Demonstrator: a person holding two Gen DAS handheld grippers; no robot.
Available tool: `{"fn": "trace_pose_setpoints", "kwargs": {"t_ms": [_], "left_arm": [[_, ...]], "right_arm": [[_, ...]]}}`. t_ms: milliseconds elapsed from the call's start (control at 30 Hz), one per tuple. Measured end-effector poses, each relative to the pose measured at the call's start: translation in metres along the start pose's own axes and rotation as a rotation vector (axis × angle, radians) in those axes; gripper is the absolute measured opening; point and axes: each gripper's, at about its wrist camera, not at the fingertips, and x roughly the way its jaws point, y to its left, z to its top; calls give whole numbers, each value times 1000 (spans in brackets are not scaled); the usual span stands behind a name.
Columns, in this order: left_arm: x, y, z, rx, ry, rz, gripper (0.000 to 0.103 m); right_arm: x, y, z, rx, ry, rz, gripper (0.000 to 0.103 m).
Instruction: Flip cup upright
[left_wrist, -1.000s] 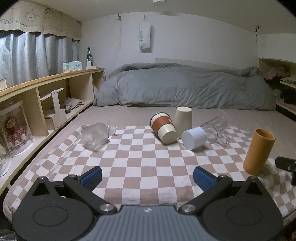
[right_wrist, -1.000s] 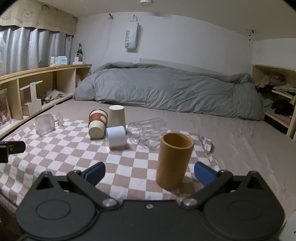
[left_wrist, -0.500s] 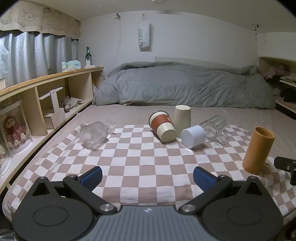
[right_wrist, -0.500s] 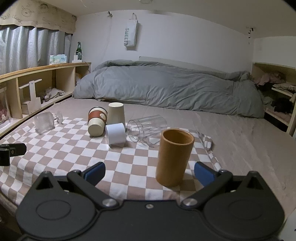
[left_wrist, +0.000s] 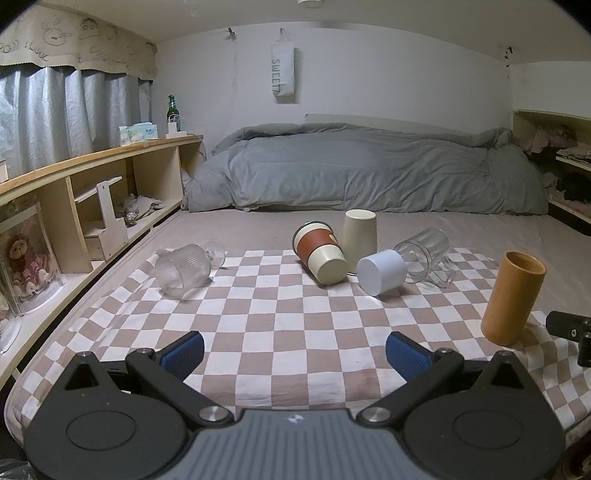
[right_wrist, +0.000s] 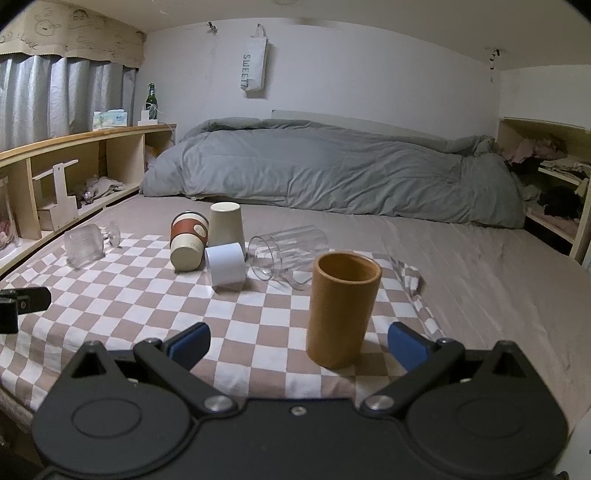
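Observation:
Several cups sit on a checkered cloth (left_wrist: 258, 332) on the bed. An orange cup (right_wrist: 341, 308) (left_wrist: 511, 297) stands upright, just ahead of my open, empty right gripper (right_wrist: 297, 343). A ribbed glass (left_wrist: 183, 271) (right_wrist: 83, 245), a red-banded cup (left_wrist: 319, 251) (right_wrist: 188, 240), a white cup (left_wrist: 380, 271) (right_wrist: 225, 267) and a clear mug (left_wrist: 424, 254) (right_wrist: 290, 253) lie on their sides. A cream cup (left_wrist: 360, 230) (right_wrist: 226, 223) stands upside down. My left gripper (left_wrist: 293, 354) is open and empty at the cloth's near edge.
A grey duvet (left_wrist: 369, 170) lies across the back of the bed. Wooden shelving (left_wrist: 92, 192) runs along the left side, and a shelf (right_wrist: 546, 177) with clothes is on the right. The cloth's right edge (right_wrist: 413, 280) is rumpled.
Both grippers have lifted and drawn back slightly, so the cups sit a little lower and farther in view. The cups have not moved.

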Motion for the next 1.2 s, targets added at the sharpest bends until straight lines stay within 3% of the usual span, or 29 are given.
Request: {"fn": "trace_pose_setpoints", "kwargs": {"t_ms": [1200], "left_arm": [[1, -3, -1, 7, 0, -3, 103]], "right_arm": [[-1, 0, -2, 6, 4, -2, 103]]}}
